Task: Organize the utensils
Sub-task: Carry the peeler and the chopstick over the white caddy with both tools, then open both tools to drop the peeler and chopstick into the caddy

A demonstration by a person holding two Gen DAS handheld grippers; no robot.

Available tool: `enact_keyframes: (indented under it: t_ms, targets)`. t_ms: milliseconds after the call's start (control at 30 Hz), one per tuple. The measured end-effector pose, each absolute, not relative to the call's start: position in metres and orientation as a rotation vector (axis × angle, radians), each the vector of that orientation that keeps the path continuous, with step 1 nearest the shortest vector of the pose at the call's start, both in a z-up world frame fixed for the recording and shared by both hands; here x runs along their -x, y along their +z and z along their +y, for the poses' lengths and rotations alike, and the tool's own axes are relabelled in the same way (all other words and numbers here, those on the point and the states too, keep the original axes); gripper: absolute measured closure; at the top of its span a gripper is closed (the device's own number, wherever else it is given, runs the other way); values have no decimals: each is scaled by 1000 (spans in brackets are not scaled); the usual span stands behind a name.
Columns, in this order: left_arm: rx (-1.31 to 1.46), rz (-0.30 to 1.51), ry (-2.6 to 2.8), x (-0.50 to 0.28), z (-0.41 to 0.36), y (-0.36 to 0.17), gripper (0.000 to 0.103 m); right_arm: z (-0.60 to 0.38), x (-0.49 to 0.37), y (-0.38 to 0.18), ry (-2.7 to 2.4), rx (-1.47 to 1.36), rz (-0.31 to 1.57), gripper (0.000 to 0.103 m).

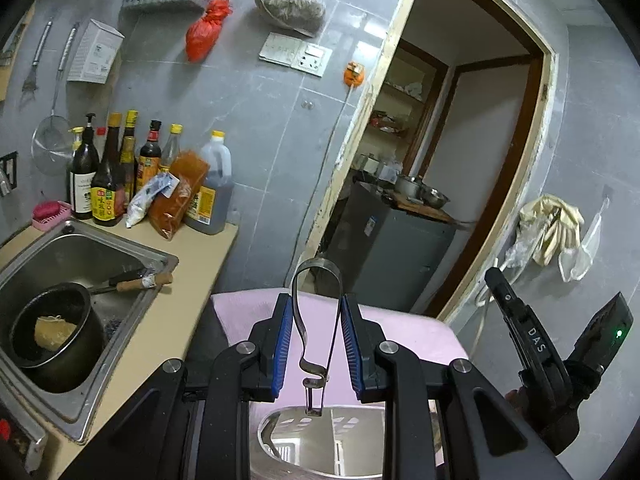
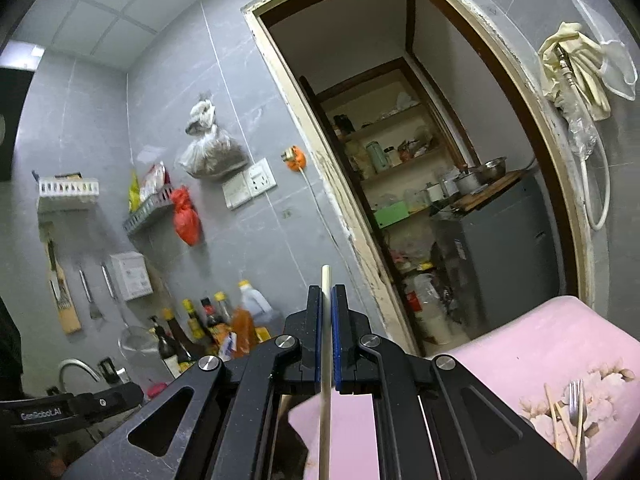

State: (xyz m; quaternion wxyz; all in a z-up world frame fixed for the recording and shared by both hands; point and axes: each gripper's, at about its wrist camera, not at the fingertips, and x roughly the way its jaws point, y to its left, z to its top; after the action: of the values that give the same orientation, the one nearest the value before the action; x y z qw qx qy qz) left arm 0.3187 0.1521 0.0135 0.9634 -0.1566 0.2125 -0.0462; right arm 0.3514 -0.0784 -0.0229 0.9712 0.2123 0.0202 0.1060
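In the left wrist view my left gripper [image 1: 316, 304] is shut on the looped steel handle of a slotted spatula [image 1: 316, 320], whose shiny blade [image 1: 324, 440] hangs low between the arms, above a pink surface [image 1: 400, 332]. In the right wrist view my right gripper [image 2: 327, 296] is shut on a pale chopstick [image 2: 325, 360] that sticks up past the fingertips. A fork [image 2: 576, 412] and more chopsticks [image 2: 554, 416] lie on the pink floral tray [image 2: 520, 360] at lower right. The right gripper also shows at the right edge of the left wrist view [image 1: 532, 336].
A steel sink [image 1: 80, 252] holds a dark pot [image 1: 52, 332] and a wooden-handled tool. Sauce bottles [image 1: 120, 172] stand on the beige counter [image 1: 192, 248]. A strainer and utensils hang on the grey tiled wall. An open doorway [image 1: 460, 140] leads to a shelved pantry.
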Motion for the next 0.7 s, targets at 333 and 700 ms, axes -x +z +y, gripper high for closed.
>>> enact_keyframes:
  t_ms: [333,700]
  targets:
    - [193,436,-123,-314,131,-9,80,-67,-342,-48,168,-376,16,99]
    - [167,514,-140,-315,123,-21,80,-66,-329,-56,184,-337,33,99]
